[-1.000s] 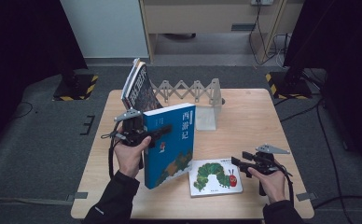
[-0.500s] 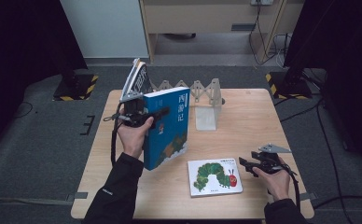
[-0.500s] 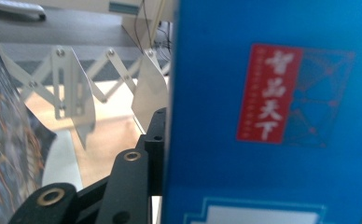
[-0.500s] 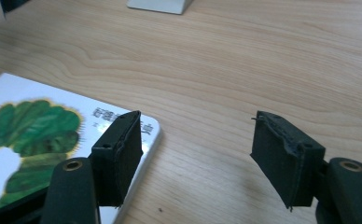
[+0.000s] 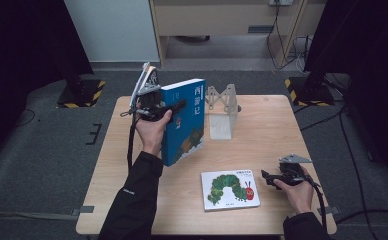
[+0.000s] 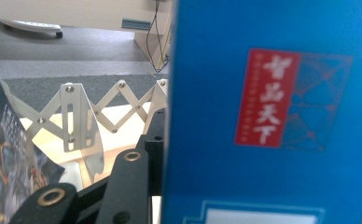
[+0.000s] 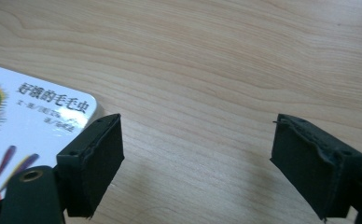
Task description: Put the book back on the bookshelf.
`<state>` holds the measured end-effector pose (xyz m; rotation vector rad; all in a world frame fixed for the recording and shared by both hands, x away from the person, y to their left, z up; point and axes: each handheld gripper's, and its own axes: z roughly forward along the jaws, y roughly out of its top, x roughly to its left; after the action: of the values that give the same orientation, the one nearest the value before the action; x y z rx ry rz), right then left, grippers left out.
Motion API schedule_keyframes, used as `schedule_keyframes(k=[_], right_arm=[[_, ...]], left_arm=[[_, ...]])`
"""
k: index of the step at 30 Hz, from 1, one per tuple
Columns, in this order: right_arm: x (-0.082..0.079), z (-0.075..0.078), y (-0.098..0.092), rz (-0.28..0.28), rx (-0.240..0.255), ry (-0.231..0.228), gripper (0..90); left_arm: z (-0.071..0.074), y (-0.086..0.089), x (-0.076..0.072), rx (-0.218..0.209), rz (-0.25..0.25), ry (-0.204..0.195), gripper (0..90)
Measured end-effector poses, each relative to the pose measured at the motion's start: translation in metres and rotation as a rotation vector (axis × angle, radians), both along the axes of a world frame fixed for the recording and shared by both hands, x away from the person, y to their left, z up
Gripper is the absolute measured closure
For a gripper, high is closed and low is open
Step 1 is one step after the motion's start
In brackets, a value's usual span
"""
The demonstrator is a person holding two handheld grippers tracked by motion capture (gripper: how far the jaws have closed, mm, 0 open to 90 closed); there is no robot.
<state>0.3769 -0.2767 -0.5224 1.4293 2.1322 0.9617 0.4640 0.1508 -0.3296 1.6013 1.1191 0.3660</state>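
Observation:
My left gripper is shut on a tall blue book and holds it upright above the table's back left. In the left gripper view the blue book's cover is close, with one black jaw beside it. A white picture book with a green caterpillar lies flat near the front edge. My right gripper hovers low just right of it. Its jaws have just been opening, and the right gripper has bare wood between its pads. The picture book's corner sits by one jaw.
A white expanding book rack stands at the table's back middle, and the same rack shows past the blue book. Another book leans at the rack's left end. Bare light wood table lies between rack and picture book.
My left hand has carried the blue book up and back toward the rack. The right gripper has drawn slightly right, off the picture book's edge, with its jaws wider apart.

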Motion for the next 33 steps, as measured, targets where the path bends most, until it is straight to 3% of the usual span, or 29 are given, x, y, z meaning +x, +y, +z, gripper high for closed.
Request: schedule_keyframes(k=[5,12,21,28,33], right_arm=[[0.000,-0.004,-0.003,-0.015,-0.018,0.020,15.4],[0.001,-0.008,-0.005,-0.021,-0.036,0.035,14.5],[0.001,-0.011,-0.007,-0.032,-0.051,0.036,13.5],[0.000,-0.012,-0.008,-0.037,-0.057,0.027,12.8],[0.000,-0.013,-0.007,-0.038,-0.053,0.023,10.7]], left_arm=[[-0.007,-0.001,0.018,-0.012,0.010,0.028,59.9],[-0.011,-0.003,0.038,0.012,0.071,-0.020,59.8],[-0.021,-0.009,0.064,0.000,0.113,0.015,59.7],[-0.023,-0.021,0.074,0.034,0.117,0.000,59.7],[-0.030,-0.028,0.079,0.024,0.139,0.001,59.7]])
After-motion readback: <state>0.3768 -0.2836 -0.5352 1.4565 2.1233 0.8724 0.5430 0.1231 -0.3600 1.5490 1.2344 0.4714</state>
